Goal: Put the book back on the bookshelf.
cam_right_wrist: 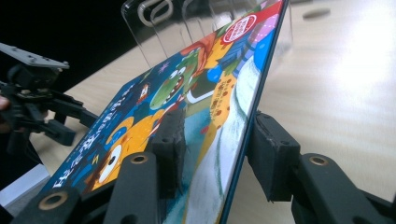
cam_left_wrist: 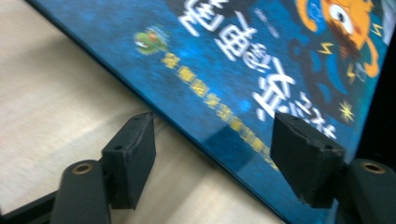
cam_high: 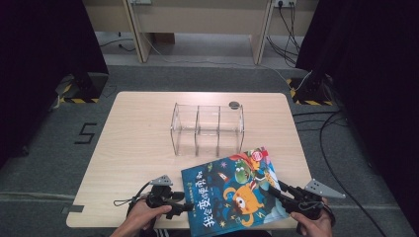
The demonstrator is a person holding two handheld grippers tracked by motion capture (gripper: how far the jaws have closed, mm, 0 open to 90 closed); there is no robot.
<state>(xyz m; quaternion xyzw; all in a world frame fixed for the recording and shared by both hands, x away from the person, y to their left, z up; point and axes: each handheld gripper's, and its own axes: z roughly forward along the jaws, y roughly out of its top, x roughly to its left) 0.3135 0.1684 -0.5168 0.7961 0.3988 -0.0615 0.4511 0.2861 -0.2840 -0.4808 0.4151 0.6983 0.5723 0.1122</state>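
Note:
A blue picture book [cam_high: 232,192] with an orange cartoon creature on its cover lies slanted near the table's front edge. My right gripper [cam_high: 274,190] is shut on its right edge. In the right gripper view one pad [cam_right_wrist: 170,140] presses on the cover [cam_right_wrist: 187,93] and the other pad [cam_right_wrist: 271,154] sits against the underside. My left gripper [cam_high: 187,207] is at the book's left edge. Its jaws stand open astride that edge [cam_left_wrist: 205,135], one pad [cam_left_wrist: 130,154] over the bare table and the other pad [cam_left_wrist: 306,158] over the cover, neither pressing.
A clear acrylic rack [cam_high: 207,129] with three compartments stands mid-table just behind the book. A small dark round disc [cam_high: 233,104] lies behind it. Bare tabletop [cam_high: 133,143] stretches to the left. Black stands and cables flank the table on the floor.

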